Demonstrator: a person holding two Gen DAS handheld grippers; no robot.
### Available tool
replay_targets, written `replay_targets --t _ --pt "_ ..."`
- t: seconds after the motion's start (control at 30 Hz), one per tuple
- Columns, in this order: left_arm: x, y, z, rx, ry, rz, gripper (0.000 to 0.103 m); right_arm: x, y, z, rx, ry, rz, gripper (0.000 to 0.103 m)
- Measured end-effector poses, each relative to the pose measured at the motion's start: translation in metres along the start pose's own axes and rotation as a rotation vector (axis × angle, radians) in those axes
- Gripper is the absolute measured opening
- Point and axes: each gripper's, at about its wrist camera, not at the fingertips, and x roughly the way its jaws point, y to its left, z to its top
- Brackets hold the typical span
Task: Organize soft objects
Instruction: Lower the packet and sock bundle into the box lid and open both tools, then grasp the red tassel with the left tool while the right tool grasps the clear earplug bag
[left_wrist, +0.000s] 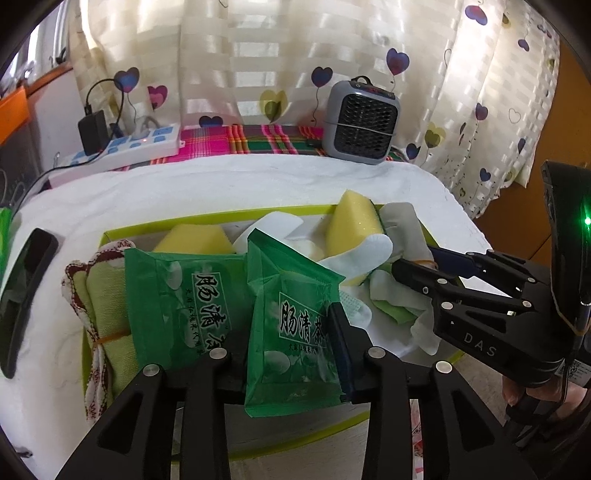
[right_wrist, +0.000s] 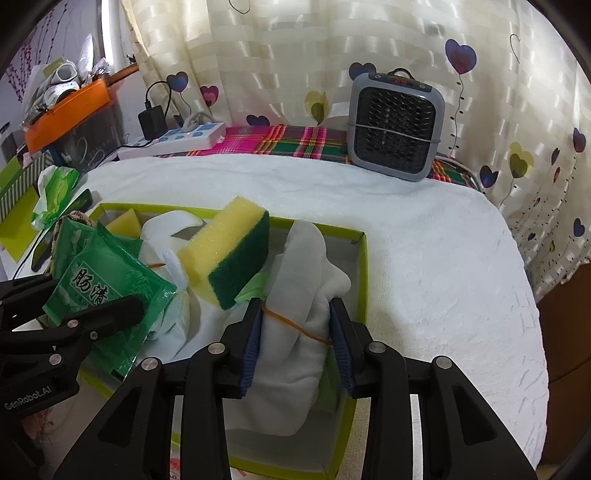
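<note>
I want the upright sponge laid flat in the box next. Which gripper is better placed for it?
Left, probably. The right gripper is shut on the banded white cloth roll. The left gripper has a green packet between open jaws, so it could let go and reach the sponge.

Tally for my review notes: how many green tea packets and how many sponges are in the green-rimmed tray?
green tea packets: 2
sponges: 2
Total: 4
</note>
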Motion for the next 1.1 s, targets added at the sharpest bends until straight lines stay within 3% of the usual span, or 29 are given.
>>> replay_targets --t 0.17,0.23,0.37,1.1 --pt "-0.006 0.004 0.001 -0.010 -0.015 0.006 0.038 -0.001 0.004 0.000 -0.012 -0.008 -0.022 0.054" --pt "-0.011 0.005 0.001 -0.012 -0.026 -0.003 0.048 -0.002 0.005 0.000 -0.011 -0.009 -0.011 0.058" --pt "-0.020 0.006 0.002 -0.018 -0.045 0.006 0.051 -0.008 0.008 -0.001 -0.013 -0.029 -0.020 0.064" --pt "-0.094 0.014 -0.024 0.009 -0.109 -0.021 0.051 -0.074 0.014 -0.032 0.061 -0.123 -0.003 0.065"
